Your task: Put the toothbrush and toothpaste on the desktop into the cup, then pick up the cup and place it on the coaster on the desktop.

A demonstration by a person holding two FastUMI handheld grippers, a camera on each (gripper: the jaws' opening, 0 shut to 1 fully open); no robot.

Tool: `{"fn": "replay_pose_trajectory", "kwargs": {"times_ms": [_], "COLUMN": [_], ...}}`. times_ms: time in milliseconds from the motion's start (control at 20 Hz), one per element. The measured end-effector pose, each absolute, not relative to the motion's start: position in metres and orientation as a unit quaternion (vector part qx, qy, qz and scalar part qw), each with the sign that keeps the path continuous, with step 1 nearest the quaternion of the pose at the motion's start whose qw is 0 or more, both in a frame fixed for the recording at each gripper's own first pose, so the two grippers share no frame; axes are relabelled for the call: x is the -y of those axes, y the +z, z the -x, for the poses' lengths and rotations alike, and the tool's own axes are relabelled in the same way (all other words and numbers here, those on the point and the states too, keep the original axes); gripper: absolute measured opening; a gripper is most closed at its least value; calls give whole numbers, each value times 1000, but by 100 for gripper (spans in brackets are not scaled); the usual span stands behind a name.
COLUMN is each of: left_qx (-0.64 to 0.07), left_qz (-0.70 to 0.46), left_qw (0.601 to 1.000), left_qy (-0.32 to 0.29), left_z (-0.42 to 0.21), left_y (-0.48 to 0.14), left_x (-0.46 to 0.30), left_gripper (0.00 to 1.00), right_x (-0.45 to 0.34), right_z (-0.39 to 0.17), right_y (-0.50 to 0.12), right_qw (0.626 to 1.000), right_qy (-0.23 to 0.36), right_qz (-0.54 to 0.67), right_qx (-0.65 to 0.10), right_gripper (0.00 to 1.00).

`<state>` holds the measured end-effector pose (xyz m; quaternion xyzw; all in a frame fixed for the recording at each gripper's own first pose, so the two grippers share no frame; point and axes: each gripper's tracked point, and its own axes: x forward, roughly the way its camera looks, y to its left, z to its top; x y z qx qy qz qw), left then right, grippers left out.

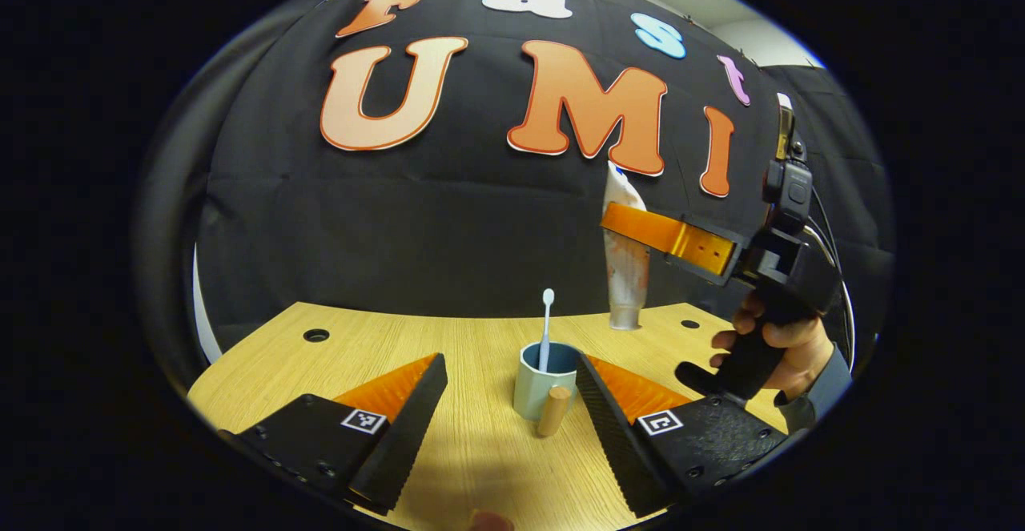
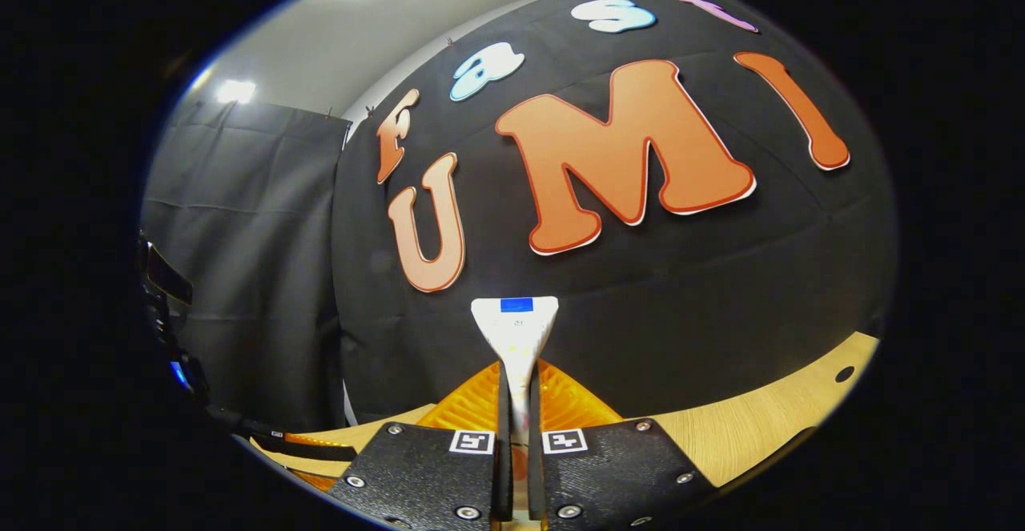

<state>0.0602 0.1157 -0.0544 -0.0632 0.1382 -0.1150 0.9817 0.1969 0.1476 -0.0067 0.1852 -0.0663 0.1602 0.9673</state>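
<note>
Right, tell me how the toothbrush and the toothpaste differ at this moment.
The toothbrush stands in the cup, head up; the toothpaste hangs in the air, beyond the cup, cap end down. The toothbrush is free of both grippers, while the right gripper is shut on the toothpaste; the left gripper is open, its fingers either side of the cup. The toothbrush is thin, the toothpaste broad and flat. Both are upright and whitish.

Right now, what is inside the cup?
The cup holds the toothbrush, upright with its head above the rim. Its lower handle is hidden by the cup wall. The toothpaste is still outside, held in the right hand-held gripper.
</note>
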Motion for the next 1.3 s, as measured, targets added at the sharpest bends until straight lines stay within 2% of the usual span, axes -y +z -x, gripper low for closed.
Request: {"fn": "replay_pose_trajectory", "kwargs": {"times_ms": [200,550,950,1300], "left_qx": [-157,-183,-201,-231], "left_qz": [67,72,61,67], "left_qw": [980,976,974,966], "left_qy": [-105,-93,-88,-90], "left_z": [-59,-59,-52,-42], "left_y": [-75,-97,-108,-114], "left_x": [-131,-143,-141,-130], "left_gripper": [98,98,98,98], "right_x": [-167,-180,-193,-181], "right_z": [-220,-246,-240,-203], "right_y": [-20,-79,-101,-121], "right_qw": [969,975,979,980], "right_qy": [159,145,153,163], "right_qz": [-171,-168,-137,-95], "right_qx": [77,29,-7,-57], "right_gripper": [8,10,13,15]}}
